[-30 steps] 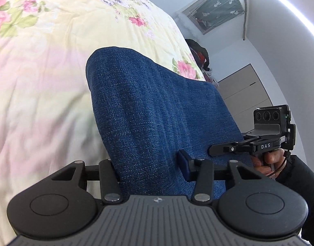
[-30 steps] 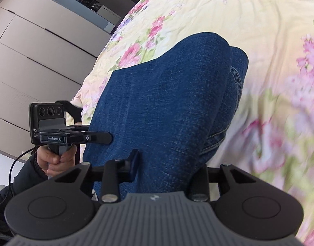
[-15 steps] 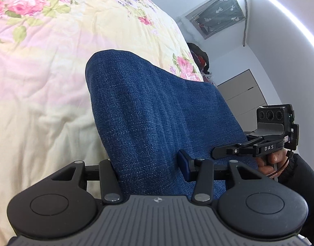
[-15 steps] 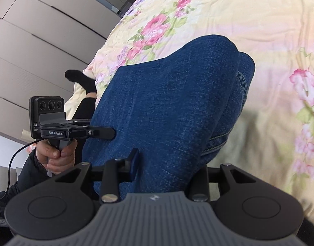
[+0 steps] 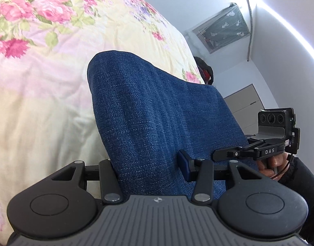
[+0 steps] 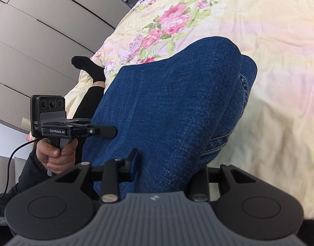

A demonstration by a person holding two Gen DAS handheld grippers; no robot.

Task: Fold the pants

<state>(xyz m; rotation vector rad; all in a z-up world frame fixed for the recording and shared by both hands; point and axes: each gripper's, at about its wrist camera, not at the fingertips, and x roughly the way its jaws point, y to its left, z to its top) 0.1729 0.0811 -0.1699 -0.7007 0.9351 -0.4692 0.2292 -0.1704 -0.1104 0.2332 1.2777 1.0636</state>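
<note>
The blue denim pants point(image 5: 148, 110) hang doubled over above the flowered bedspread point(image 5: 44, 82), their far fold resting on it and their near edge lifted off it. The left gripper point(image 5: 148, 164) is clamped on that near edge at one side, cloth filling the gap between its fingers. The right gripper point(image 6: 169, 164) grips the same edge at the other side, next to the stitched seam point(image 6: 220, 141). Each claw is about half closed on the denim. Beside the pants, a hand point(image 6: 54, 153) in a dark sleeve holds the left gripper's handle. Past the bedspread's far edge stand pale wardrobe doors point(image 6: 34, 41).
</note>
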